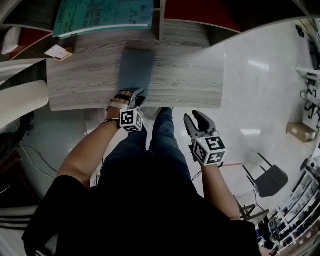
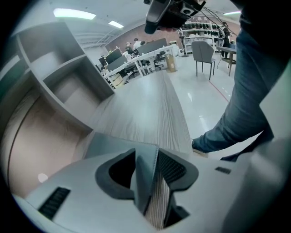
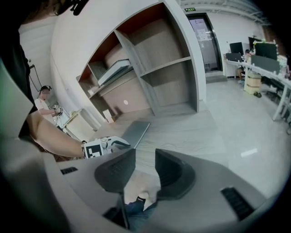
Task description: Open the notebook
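From the head view I see the closed grey notebook (image 1: 136, 70) lying flat on the wooden tabletop (image 1: 195, 75), reaching from the middle toward the near edge. My left claw (image 1: 136, 93) is at the notebook's near end. Only the left gripper view shows what happens there: the claw is released, its jaws apart, and the notebook's near edge stands between them without being clamped. That view also shows the empty shelf unit (image 2: 68, 77) along the tabletop's far edge, and rows of office desks (image 2: 136, 59) beyond the tabletop's right end.

My right claw (image 1: 191, 115) hangs off the tabletop, in front of its near edge, over the pale floor (image 1: 260, 90). The right gripper view shows it released and empty, with only floor and my shoe (image 3: 141, 193) behind the gap. That view alone shows the left claw's marker cube (image 3: 93, 149) beside the notebook. The head view alone shows a teal book (image 1: 100, 15) on the shelf.
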{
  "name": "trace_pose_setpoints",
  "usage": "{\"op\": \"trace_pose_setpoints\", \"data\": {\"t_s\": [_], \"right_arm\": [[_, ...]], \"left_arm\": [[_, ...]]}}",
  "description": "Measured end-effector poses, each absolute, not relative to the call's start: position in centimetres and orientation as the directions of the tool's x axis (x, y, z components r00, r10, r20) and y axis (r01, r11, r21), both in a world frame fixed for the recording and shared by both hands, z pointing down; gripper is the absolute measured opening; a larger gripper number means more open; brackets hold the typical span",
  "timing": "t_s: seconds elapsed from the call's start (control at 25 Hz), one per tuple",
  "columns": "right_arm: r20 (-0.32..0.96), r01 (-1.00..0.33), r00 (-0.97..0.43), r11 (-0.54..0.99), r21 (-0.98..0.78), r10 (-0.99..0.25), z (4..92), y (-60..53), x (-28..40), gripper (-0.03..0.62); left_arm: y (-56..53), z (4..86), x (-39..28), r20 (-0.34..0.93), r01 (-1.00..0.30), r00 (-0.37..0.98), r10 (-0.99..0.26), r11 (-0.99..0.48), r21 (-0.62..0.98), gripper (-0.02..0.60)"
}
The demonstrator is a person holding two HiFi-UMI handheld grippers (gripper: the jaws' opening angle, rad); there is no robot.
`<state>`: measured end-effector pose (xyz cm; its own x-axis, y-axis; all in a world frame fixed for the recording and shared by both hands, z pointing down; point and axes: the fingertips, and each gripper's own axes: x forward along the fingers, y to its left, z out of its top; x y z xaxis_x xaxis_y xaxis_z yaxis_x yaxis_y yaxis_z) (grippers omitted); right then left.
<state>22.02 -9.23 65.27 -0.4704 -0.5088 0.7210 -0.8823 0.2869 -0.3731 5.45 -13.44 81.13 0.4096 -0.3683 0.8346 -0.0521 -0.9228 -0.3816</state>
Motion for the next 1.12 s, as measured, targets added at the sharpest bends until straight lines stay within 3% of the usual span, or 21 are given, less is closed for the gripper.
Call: {"op": "trace_pose_setpoints", "data": {"t_s": [0.72, 1.12], "right_arm": [[0.715, -0.876, -0.482, 0.287, -0.388, -0.506, 64.9, -9.0, 20.9, 0.138], [0.712, -0.868, -0.496, 0.315, -0.385, -0.498, 64.4, -8.9, 19.5, 0.138]], "left_arm": [[-13.2, 79.9, 5.5, 0.812, -0.103, 0.484, -0.326, -0.943, -0.317, 0.04], [-14.3, 76.6, 4.4, 0.739, -0.292, 0.572, -0.357, -0.93, -0.223, 0.029]]}}
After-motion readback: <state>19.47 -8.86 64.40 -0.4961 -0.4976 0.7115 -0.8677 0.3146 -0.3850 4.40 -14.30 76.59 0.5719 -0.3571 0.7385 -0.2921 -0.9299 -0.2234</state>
